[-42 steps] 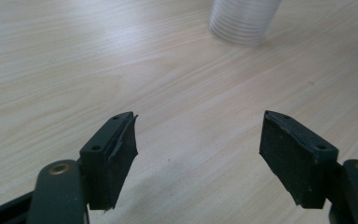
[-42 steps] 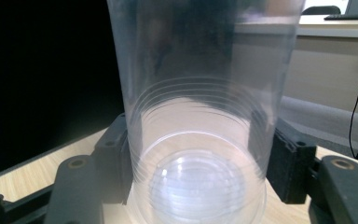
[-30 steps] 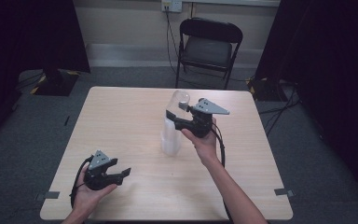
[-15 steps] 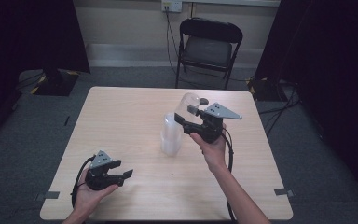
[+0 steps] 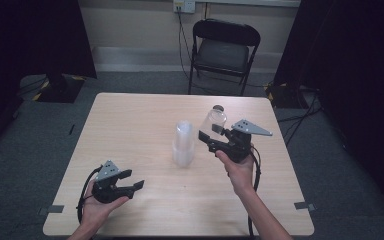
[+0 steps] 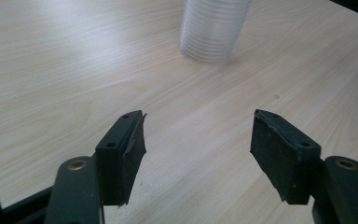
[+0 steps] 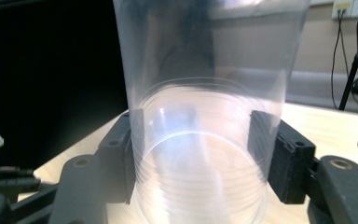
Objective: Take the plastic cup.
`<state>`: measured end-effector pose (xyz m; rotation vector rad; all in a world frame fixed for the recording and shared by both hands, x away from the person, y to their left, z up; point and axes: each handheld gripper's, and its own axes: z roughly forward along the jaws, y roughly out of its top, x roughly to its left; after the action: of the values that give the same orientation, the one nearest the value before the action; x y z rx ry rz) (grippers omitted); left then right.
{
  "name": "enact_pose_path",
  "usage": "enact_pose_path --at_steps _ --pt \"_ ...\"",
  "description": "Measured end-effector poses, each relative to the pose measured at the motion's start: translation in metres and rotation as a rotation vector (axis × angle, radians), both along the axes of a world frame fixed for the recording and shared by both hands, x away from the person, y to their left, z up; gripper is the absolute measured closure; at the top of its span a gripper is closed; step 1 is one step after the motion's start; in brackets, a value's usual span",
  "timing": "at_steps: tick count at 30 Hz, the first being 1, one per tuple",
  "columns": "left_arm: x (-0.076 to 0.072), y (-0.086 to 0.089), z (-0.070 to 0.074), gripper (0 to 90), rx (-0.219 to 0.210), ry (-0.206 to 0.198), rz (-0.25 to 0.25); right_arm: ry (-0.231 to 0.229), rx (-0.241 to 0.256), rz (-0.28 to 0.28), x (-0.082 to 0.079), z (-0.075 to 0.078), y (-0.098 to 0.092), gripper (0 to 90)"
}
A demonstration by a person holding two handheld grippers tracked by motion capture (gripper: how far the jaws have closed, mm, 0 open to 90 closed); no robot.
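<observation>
Right gripper view: fingers [image 7: 279,158] clamp a clear cup [image 7: 205,116] (left gripper [image 6: 198,154] fingers spread wide, holding nothing).

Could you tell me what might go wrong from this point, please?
The right gripper squeezes a thin clear cup by its walls, held tilted above the table; the cup could buckle or slip out. It also hangs close beside the cup stack, so a careless swing might topple it.
</observation>
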<state>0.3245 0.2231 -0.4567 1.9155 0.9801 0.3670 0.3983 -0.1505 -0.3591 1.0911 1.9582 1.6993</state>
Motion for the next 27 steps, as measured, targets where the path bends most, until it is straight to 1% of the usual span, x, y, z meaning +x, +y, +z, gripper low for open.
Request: enact_pose_path --at_steps 1,2,3,4,6,7,9,10,11,12,13,15,16,17,18,19,21,22,23,24,25,26,27 --pt "-0.001 -0.001 0.001 35.2 0.005 -0.006 0.003 0.000 0.000 0.000 0.000 0.000 0.000 36.8" --pt "-0.003 -0.005 0.003 35.2 0.022 -0.039 0.021 0.016 -0.010 0.006 -0.003 -0.004 -0.001 37.0" --pt "-0.003 -0.005 0.003 35.1 0.022 -0.039 0.021 0.016 -0.010 0.006 -0.003 -0.004 -0.001 37.0" --pt "-0.005 -0.009 0.006 35.1 0.027 -0.059 0.013 0.043 -0.006 0.014 -0.004 -0.009 -0.003 37.3" --pt "-0.007 -0.012 0.006 35.1 0.019 -0.066 0.008 0.057 0.002 0.012 -0.007 -0.016 -0.003 38.0" --pt "-0.007 -0.012 0.006 35.1 0.019 -0.066 0.008 0.067 0.004 0.020 -0.008 -0.020 -0.002 38.2" --pt "-0.008 -0.013 0.007 35.1 0.012 -0.063 0.006 0.092 0.005 0.019 -0.010 -0.027 0.000 38.7" --pt "-0.008 -0.012 0.009 35.3 0.001 -0.068 0.014 0.102 0.010 0.030 -0.010 -0.029 0.001 39.0" --pt "-0.008 -0.012 0.009 36.0 0.001 -0.068 0.014 0.102 0.010 0.030 -0.010 -0.029 0.001 39.0" --pt "-0.008 -0.011 0.012 38.7 -0.032 -0.069 0.016 0.110 0.012 0.044 -0.012 -0.031 0.003 39.0" --pt "-0.006 -0.011 0.013 40.2 -0.048 -0.060 0.006 0.114 0.009 0.050 -0.012 -0.031 0.004 39.0" --pt "-0.004 -0.011 0.014 40.9 -0.043 -0.056 0.000 0.123 0.009 0.057 -0.013 -0.030 0.004 39.0" --pt "-0.001 -0.012 0.015 40.9 -0.057 -0.051 0.003 0.147 0.013 0.075 -0.013 -0.029 0.004 39.1" --pt "0.001 -0.014 0.017 40.8 -0.057 -0.044 -0.007 0.157 0.022 0.082 -0.013 -0.028 0.004 39.1" --pt "0.001 -0.017 0.018 40.2 -0.050 -0.048 -0.010 0.168 0.031 0.093 -0.014 -0.027 0.004 39.1" --pt "0.001 -0.017 0.018 38.9 -0.050 -0.048 -0.010 0.168 0.031 0.093 -0.014 -0.027 0.004 39.1" --pt "0.005 -0.022 0.023 38.6 -0.032 -0.043 -0.029 0.178 0.040 0.098 -0.016 -0.025 0.004 39.8" --pt "0.006 -0.025 0.025 40.0 -0.018 -0.043 -0.029 0.187 0.049 0.098 -0.018 -0.025 0.004 40.1" --pt "0.009 -0.030 0.030 41.7 -0.037 -0.054 -0.043 0.191 0.060 0.107 -0.020 -0.026 0.005 40.4" --pt "0.011 -0.034 0.032 43.1 -0.042 -0.061 -0.046 0.201 0.067 0.114 -0.021 -0.027 0.005 40.4" --pt "0.011 -0.034 0.032 43.2 -0.042 -0.061 -0.046 0.206 0.077 0.120 -0.022 -0.028 0.005 40.6" --pt "0.013 -0.042 0.033 43.7 -0.050 -0.070 -0.063 0.216 0.083 0.126 -0.023 -0.029 0.005 40.6" --pt "0.013 -0.042 0.033 43.7 -0.050 -0.070 -0.063 0.225 0.089 0.129 -0.024 -0.031 0.004 40.7"
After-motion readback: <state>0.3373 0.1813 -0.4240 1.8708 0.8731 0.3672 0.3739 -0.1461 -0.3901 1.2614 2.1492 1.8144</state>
